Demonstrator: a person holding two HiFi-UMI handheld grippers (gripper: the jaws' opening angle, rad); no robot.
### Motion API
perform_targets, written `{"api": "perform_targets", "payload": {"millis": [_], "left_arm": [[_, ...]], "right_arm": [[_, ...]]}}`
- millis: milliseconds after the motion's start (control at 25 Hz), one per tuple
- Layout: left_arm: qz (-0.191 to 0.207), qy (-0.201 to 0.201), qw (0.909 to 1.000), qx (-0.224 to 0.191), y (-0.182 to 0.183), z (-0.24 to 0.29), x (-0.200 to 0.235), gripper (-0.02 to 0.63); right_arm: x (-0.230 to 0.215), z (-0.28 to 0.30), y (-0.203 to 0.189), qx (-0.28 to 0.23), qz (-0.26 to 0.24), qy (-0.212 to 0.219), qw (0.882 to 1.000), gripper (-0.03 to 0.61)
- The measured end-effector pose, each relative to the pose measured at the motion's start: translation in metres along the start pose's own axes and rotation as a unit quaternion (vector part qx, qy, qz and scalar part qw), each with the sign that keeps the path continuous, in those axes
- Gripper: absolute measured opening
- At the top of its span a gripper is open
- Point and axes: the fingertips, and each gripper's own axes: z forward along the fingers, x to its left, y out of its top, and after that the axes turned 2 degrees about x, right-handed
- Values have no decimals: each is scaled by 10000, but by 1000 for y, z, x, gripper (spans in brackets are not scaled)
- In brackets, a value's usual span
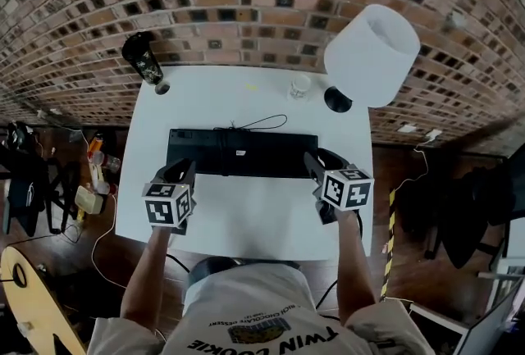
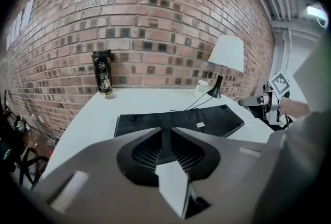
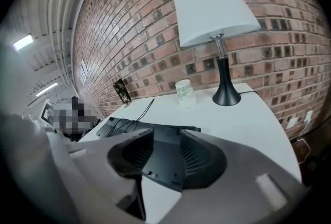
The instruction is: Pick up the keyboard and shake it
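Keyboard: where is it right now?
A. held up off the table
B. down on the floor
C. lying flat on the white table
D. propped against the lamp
C: the black keyboard lies flat on the white table, and both gripper views show it resting there too.
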Motion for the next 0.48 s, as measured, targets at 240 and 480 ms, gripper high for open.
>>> {"api": "perform_targets", "payload": {"millis": [240, 480], "left_arm": [[-130, 19, 9995, 277, 6, 18, 43, 151], [-441, -294, 9964, 668, -1, 38, 84, 194]], "right_arm": [[-23, 22, 2, 341, 74, 293, 9990, 201], [-45, 38, -3, 738, 197, 476, 9959, 207]]}}
